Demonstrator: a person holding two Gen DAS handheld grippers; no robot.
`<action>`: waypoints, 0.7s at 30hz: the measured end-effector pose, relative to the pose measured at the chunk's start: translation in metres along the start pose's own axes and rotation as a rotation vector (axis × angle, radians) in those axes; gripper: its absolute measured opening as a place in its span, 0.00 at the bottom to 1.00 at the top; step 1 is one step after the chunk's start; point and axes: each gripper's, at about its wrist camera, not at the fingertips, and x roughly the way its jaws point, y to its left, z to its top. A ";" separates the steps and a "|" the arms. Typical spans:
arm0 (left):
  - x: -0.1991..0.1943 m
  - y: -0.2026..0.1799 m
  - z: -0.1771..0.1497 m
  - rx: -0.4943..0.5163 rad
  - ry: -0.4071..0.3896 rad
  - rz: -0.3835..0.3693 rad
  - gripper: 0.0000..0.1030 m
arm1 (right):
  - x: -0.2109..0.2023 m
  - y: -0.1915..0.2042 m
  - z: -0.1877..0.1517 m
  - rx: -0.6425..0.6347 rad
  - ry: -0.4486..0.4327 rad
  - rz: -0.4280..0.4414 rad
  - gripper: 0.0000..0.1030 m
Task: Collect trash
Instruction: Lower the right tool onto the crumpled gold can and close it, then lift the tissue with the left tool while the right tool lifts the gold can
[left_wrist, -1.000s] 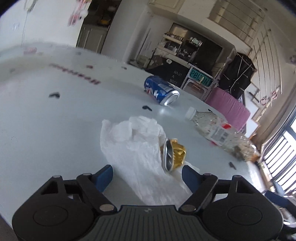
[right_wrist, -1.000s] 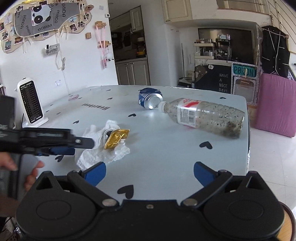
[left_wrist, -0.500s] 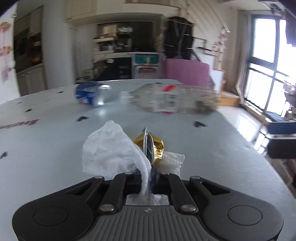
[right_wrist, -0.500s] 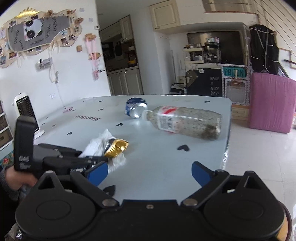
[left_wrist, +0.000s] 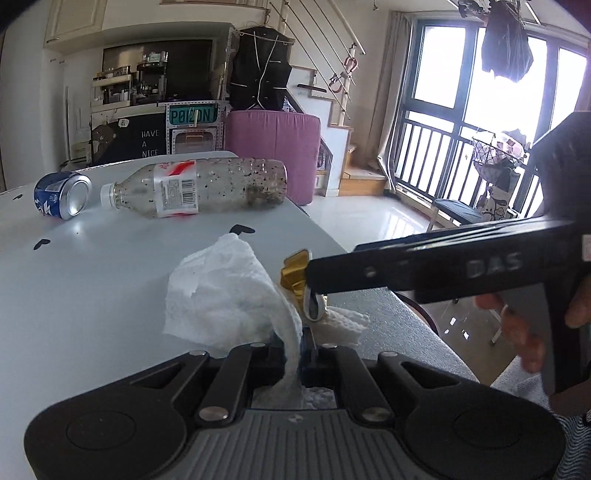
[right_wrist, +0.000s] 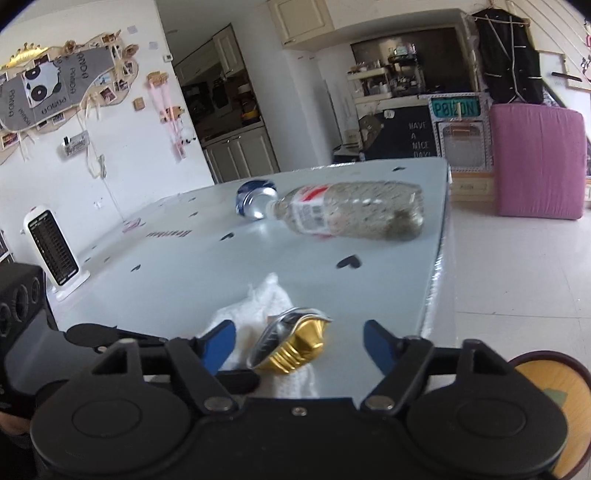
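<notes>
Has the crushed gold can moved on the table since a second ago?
Cannot tell. The crushed gold can looks nearer the table edge, but the camera has moved too.

sign (left_wrist: 192, 115): "POISON", teal plate | board (left_wrist: 149, 143): "HAVE A NICE", last line cut off by worktop; "HAVE A NICE DAY!" in right view | right gripper (left_wrist: 495, 266): "DAS" on side | wall decor (right_wrist: 70, 79): "PANDA" repeated | worktop (right_wrist: 168, 233): red word, probably "Heartbeat", upside down | bottle (left_wrist: 177, 188): barcode, text unreadable
</notes>
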 end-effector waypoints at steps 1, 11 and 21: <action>0.000 0.001 -0.001 -0.005 0.001 0.000 0.06 | 0.005 0.002 -0.001 0.008 0.007 -0.006 0.63; -0.018 0.026 -0.006 -0.031 0.008 0.057 0.06 | 0.014 0.005 -0.006 -0.030 0.052 0.003 0.48; -0.047 0.052 -0.015 -0.078 -0.014 0.184 0.71 | -0.003 -0.001 -0.004 -0.166 0.068 -0.016 0.48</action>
